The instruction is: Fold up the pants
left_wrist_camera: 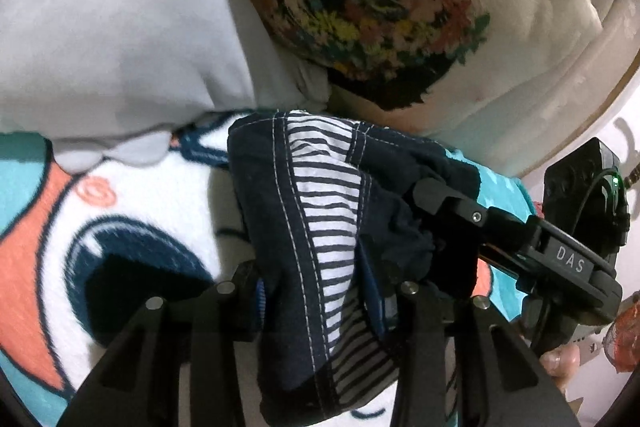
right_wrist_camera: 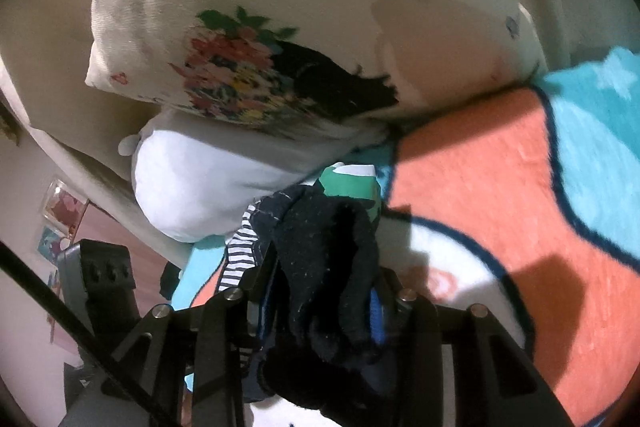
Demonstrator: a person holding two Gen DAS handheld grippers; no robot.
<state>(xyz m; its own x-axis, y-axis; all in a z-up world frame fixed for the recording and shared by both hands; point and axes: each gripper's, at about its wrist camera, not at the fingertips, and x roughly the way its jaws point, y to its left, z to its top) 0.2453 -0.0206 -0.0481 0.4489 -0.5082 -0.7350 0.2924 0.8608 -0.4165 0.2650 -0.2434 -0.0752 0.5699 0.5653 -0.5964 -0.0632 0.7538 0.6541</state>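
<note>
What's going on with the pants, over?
Both claws, left and right, shut on pants. Pants bunched, lifted over blanket. Pillows close behind.

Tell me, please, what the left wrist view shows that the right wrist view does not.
Only the left wrist view shows the right tool from outside, shut on the pants, a bare fingertip at lower right, and the blanket's big dark eye print.

Only the right wrist view shows a green and white garment behind the pants, and pictures on the wall.

Both show the dark pants with striped lining bunched in a shut tool, the floral pillow, the white pillow and the orange and teal blanket.
</note>
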